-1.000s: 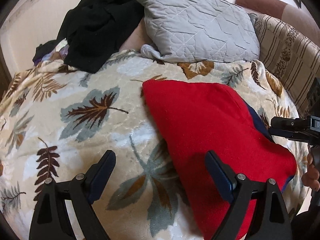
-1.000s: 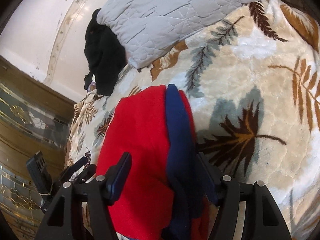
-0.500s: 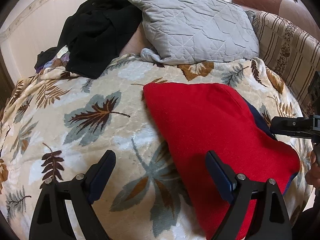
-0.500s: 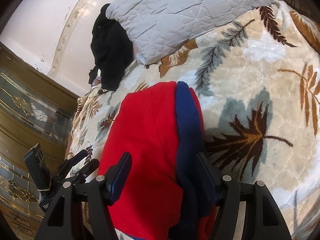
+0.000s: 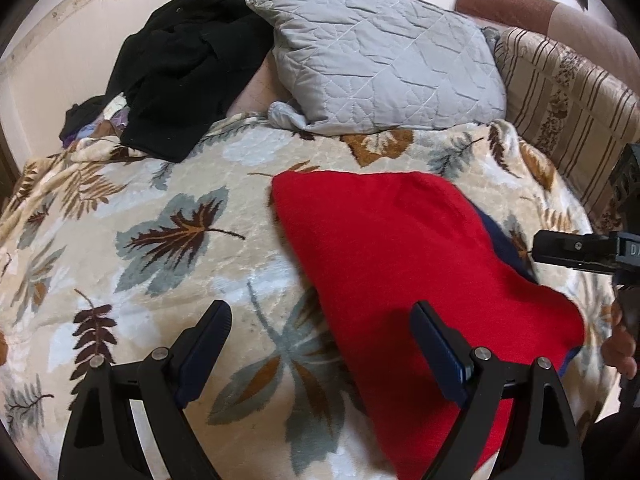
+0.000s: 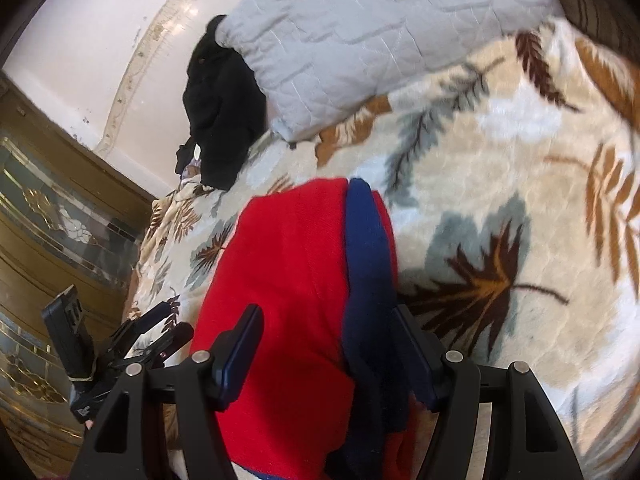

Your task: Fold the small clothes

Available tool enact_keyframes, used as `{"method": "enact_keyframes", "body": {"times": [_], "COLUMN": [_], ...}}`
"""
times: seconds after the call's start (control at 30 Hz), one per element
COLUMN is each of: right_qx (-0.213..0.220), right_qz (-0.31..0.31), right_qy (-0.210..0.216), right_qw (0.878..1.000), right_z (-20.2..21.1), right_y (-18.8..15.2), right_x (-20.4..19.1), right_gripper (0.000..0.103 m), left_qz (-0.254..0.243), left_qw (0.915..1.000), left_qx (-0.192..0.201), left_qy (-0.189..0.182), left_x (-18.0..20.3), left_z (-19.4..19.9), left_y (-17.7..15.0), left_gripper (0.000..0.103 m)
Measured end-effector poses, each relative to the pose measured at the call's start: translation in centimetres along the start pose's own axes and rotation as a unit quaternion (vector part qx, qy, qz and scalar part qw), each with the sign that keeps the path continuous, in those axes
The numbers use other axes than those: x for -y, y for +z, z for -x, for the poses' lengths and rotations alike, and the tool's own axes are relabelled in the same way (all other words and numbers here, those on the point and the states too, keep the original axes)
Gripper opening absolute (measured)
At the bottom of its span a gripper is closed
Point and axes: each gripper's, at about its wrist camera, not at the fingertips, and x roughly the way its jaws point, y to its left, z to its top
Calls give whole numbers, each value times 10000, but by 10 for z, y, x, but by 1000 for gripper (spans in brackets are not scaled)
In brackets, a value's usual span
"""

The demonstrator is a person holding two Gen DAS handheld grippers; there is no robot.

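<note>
- Red garment (image 5: pixel 400 264) lay partly folded on the bed, on the leaf-print blanket (image 5: pixel 168 240), toward its right side in your left wrist view. Navy trim (image 6: pixel 366 264) ran along its right edge.
- Your left hand-held gripper (image 5: pixel 320 344) stood wide open and empty above the blanket. One finger (image 5: pixel 436 344) was over the garment's near-left edge, the other over bare blanket. No cloth between the pads.
- Your right hand-held gripper (image 6: pixel 328 344) was open partway, straddling the navy trim and a strip of red cloth. The pads did not look pressed on the fabric, so I read it as not gripping yet.
- The step in hand looked like taking the near right edge for the next fold.
- To do it well: get the lower finger under all layers at the trim, not only the top one, then close fully before lifting.
- Pinch near the corner, not mid-edge, so the fold line stays straight.
- The cloth looked thick and soft, and the plush blanket might drag on it. Lift clear before carrying across.
- Use the left one to pin or grab the opposite edge, so the piece doesn't slide.
- Grey pillow (image 5: pixel 384 60) and black clothes (image 5: pixel 188 76) sat well apart at the head of the bed, out of the fold path.
</note>
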Motion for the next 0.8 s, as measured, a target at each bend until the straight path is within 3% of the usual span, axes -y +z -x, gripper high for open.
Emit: {"method": "enact_keyframes", "body": {"times": [0.23, 0.43, 0.53, 0.67, 0.8], "right_qx": [-798, -578, -583, -569, -790], "right_qz": [156, 14, -190, -817, -1519], "right_qy": [-473, -241, -163, 175, 914], "right_qw": [9956, 9980, 9980, 9949, 9810], "right_z": [-31, -20, -21, -22, -39], "right_y": [-17, -16, -12, -7, -5], "right_x": [-7, -3, 10, 43, 74], "right_gripper": [70, 70, 70, 70, 71], "left_qz": [340, 602, 698, 973, 1252], "left_qw": [9968, 9940, 9848, 9708, 9461], "left_qx": [-516, -488, -741, -1074, -1394], "left_qy": [-497, -778, -1407, -1910, -2640], "left_x": [-6, -16, -18, -23, -22], "left_z": [-12, -1, -7, -22, -43], "left_y": [-8, -6, -6, -8, -13], "left_gripper": [91, 91, 91, 91, 91]}}
